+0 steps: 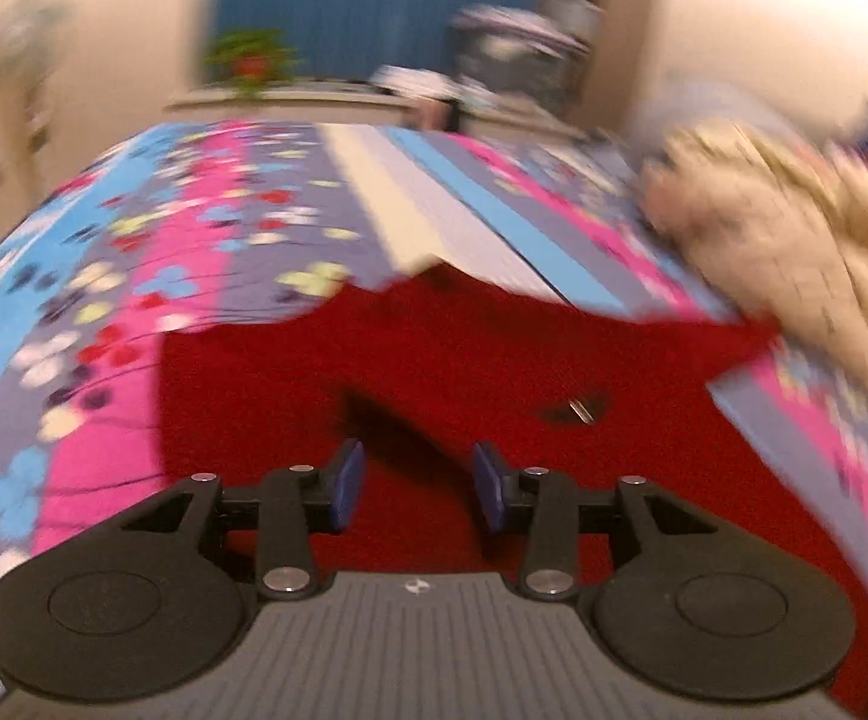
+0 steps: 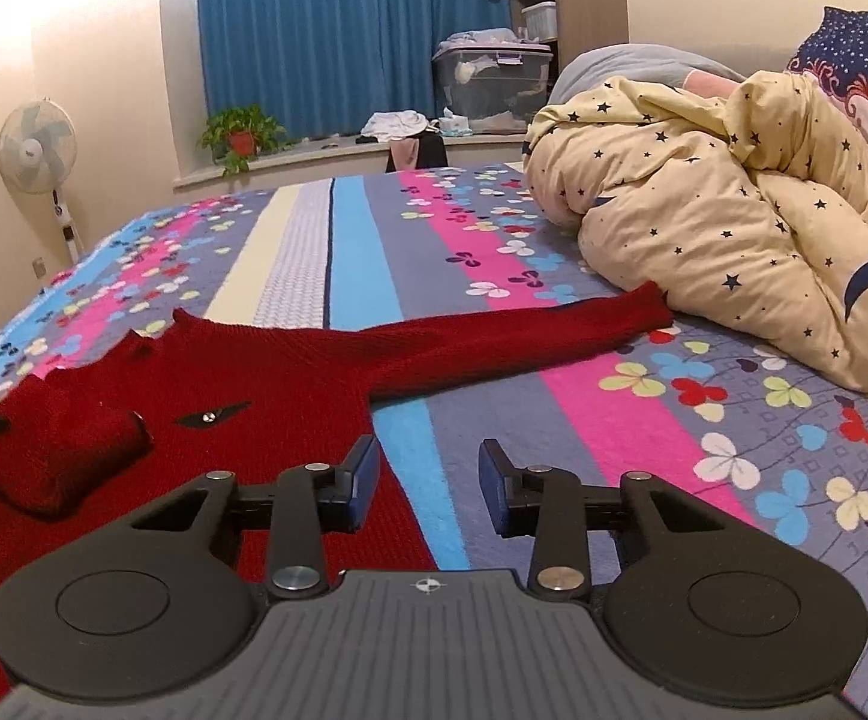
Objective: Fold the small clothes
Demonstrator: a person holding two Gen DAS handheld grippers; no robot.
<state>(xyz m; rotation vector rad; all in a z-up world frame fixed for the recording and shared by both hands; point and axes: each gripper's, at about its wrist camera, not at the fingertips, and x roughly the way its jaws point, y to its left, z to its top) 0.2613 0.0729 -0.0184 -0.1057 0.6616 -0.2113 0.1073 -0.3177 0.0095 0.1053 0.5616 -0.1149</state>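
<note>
Both tools, left [image 1: 419,483] and right [image 2: 428,483], gape empty over red sweater [image 2: 224,372]; no legible writing.

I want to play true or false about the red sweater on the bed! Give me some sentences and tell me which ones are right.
1. The red sweater lies on a striped, flowery bedsheet. True.
2. Both sleeves are stretched out flat. False: one sleeve reaches out towards the yellow star quilt; the other sleeve is folded onto the body.
3. The right hand-held gripper is pinching the sweater. False: its jaws are apart with nothing between them.
4. A potted plant sits on the window ledge. True.
5. The curtain is green. False: it is blue.
</note>
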